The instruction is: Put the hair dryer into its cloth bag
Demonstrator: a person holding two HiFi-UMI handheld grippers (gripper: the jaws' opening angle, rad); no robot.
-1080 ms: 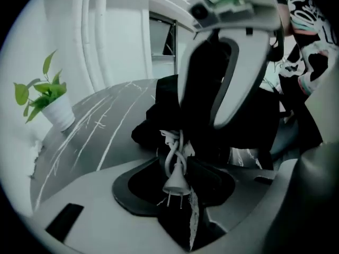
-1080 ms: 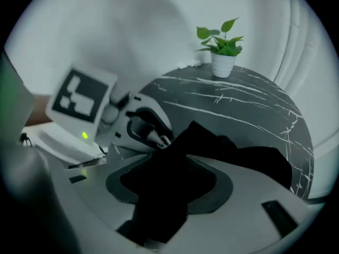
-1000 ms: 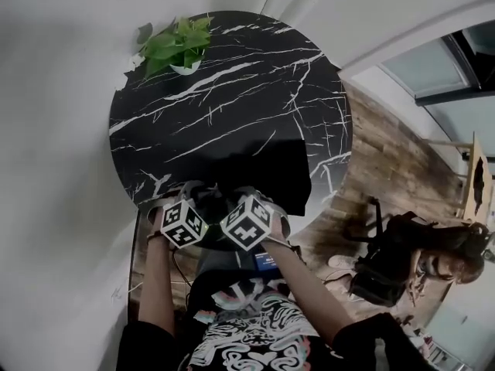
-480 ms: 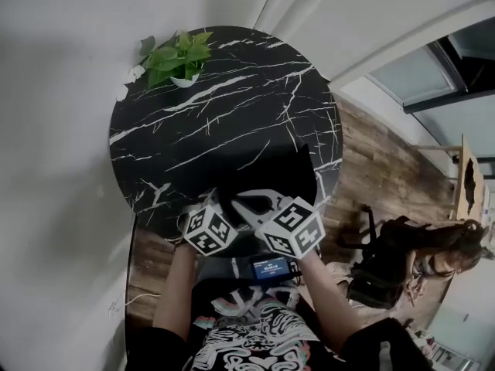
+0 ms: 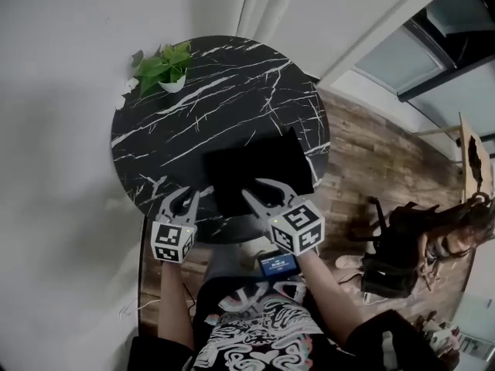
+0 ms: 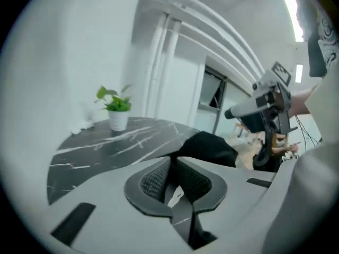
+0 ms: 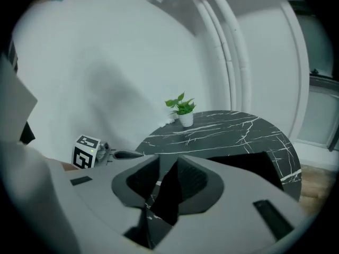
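Observation:
The black cloth bag [image 5: 259, 165] lies flat on the round black marble table [image 5: 201, 99], near its front right edge. No hair dryer shows in any view. My right gripper [image 5: 255, 186] hovers over the bag's near edge; its jaws have just been opening and stand open, with only dark bag and table seen through the gap [image 7: 167, 171]. My left gripper [image 5: 182, 199] hangs over the table's front left rim, clear of the bag [image 6: 209, 147]. Its jaws have just been closing, leaving a narrow gap [image 6: 172, 165] with nothing between them.
A small potted plant [image 5: 164, 64] stands at the table's far left rim, against the white wall. Wooden floor lies to the right, where a person [image 5: 421, 234] sits by a dark chair. A small device with a blue screen [image 5: 277, 263] hangs at my waist.
Both grippers have lifted from the table's front edge and drawn apart, the left going left. The right jaws have spread open over the bag's near edge. The bag has stayed in place.

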